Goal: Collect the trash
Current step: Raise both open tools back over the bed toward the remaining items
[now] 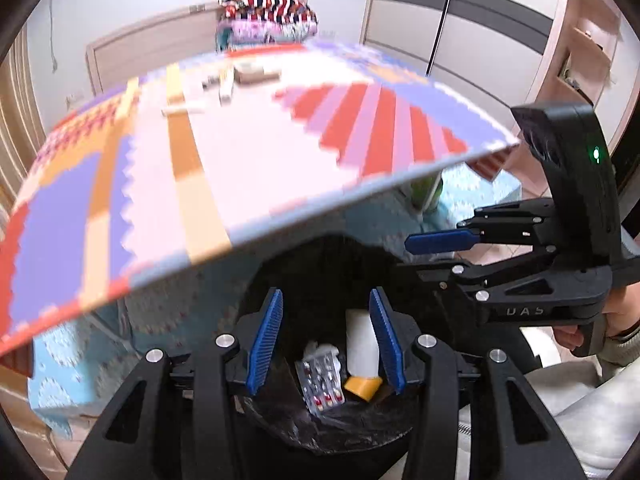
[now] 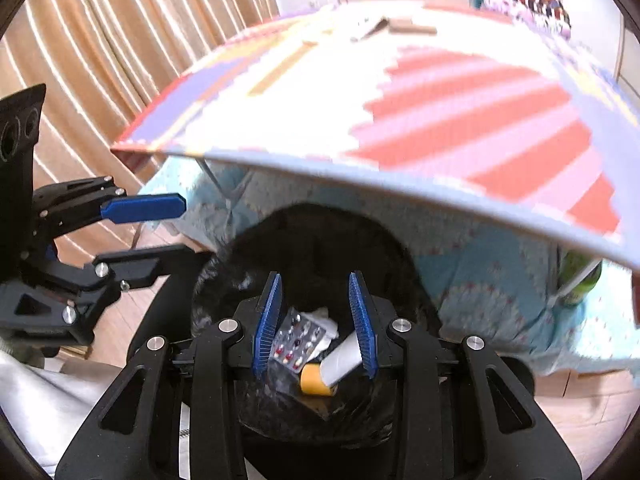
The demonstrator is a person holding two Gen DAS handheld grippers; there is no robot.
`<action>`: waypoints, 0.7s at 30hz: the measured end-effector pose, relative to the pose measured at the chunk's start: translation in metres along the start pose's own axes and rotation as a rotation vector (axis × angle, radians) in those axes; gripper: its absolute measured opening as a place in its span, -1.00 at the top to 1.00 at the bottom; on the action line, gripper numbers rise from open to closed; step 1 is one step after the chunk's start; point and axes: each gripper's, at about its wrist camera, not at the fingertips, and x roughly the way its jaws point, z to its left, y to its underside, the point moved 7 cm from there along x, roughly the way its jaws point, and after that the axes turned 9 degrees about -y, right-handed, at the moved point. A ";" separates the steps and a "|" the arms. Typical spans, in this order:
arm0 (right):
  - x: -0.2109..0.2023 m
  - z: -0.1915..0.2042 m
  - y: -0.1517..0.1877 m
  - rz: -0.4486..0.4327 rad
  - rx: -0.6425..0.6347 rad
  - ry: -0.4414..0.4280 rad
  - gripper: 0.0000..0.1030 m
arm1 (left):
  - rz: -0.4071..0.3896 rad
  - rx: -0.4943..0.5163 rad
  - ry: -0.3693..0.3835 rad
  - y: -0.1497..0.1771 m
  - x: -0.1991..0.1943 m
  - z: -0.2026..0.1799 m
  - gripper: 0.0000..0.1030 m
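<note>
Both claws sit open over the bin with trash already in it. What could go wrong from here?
1. The table edge overhangs the bin; a claw lifting straight up might catch it.
2. More items lie at the table's far side, a long reach over the patterned top.
3. The left claw and right claw hang close together over the tube and pill pack, and could bump each other.

The bin [image 1: 320, 264] has a black liner. In it lie a white tube [image 1: 362, 344] with an orange cap [image 1: 362, 387] and a silver blister pack [image 1: 322, 380] of red-and-white pills. The mat [image 1: 240, 152] bears red, purple, orange and pink zigzag blocks. The near cloth [image 2: 480, 280] is turquoise, the pads [image 1: 264, 344] blue, the curtain [image 2: 100, 40] tan-striped.
</note>
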 end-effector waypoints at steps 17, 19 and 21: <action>-0.033 0.005 -0.084 -0.163 -0.071 0.021 0.32 | -0.140 -0.026 -0.150 -0.097 -0.008 0.084 0.15; -0.034 0.003 -0.097 -0.176 -0.075 0.022 0.32 | -0.131 -0.046 -0.148 -0.106 0.000 0.097 0.15; -0.032 0.000 -0.112 -0.180 -0.081 0.039 0.32 | -0.124 -0.057 -0.156 -0.113 0.006 0.108 0.15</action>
